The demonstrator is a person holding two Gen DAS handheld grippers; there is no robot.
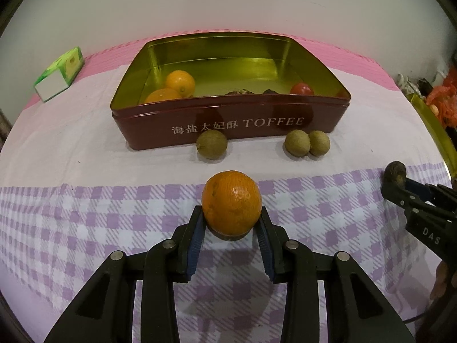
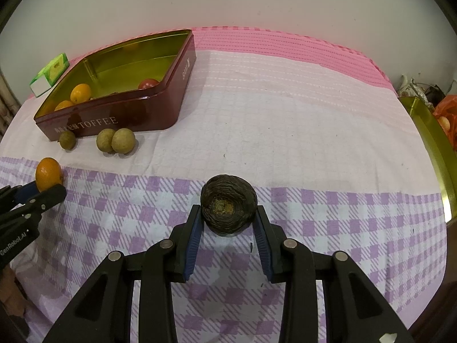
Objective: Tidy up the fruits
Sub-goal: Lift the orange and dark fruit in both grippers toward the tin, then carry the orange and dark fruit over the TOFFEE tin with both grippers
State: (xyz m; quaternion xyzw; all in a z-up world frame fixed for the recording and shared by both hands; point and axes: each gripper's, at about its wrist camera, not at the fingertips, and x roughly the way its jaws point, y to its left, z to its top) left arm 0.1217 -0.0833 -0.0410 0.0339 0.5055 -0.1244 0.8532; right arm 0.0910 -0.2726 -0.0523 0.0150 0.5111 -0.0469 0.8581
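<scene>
Two fruits are gripped above the checked cloth, with the toffee tin waiting beyond.

An orange (image 1: 231, 201) is clamped at its lower sides between the pads of the left gripper (image 1: 232, 220), and a dark wrinkled fruit (image 2: 228, 204) is pinched likewise by the right gripper (image 2: 228, 220); each is held at the fingertips only, jaws closed to the fruit's width. The tin (image 1: 228, 125), already holding two oranges (image 1: 180, 83) and a red fruit (image 1: 302, 89), lies well ahead, with three brown-green fruits (image 1: 297, 142) just before its front wall. A slip or roll may be risked by the shallow grip, and those fruits could be knocked if the tin wall is approached too low.
</scene>
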